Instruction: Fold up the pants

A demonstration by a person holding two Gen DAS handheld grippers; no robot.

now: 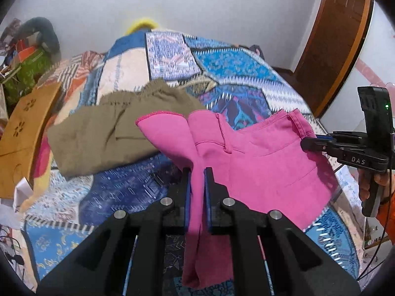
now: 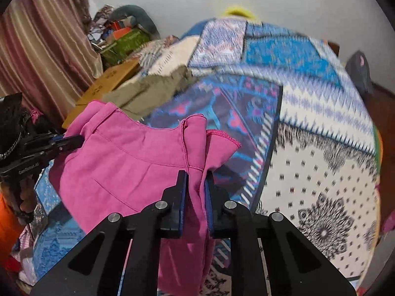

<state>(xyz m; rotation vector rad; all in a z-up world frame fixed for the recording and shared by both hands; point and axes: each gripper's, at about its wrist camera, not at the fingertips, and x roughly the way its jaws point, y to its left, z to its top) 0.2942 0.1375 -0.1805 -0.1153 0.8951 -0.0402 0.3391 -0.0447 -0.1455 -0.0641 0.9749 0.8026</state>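
At the left of the left wrist frame an olive pair of pants (image 1: 103, 133) lies flat on the patterned bedspread (image 1: 237, 74); mid-frame the left tongs (image 1: 197, 172) are clamped on a bunched fold of the pink pants (image 1: 266, 162), lifted just above the bed; at the right edge the right tongs (image 1: 306, 144) pinch the waistband corner. In the right wrist frame the left tongs (image 2: 79, 140) bite the pink pants (image 2: 128, 162) at left; mid-frame the right tongs (image 2: 196, 175) grip gathered cloth; the bedspread (image 2: 321, 148) fills the right.
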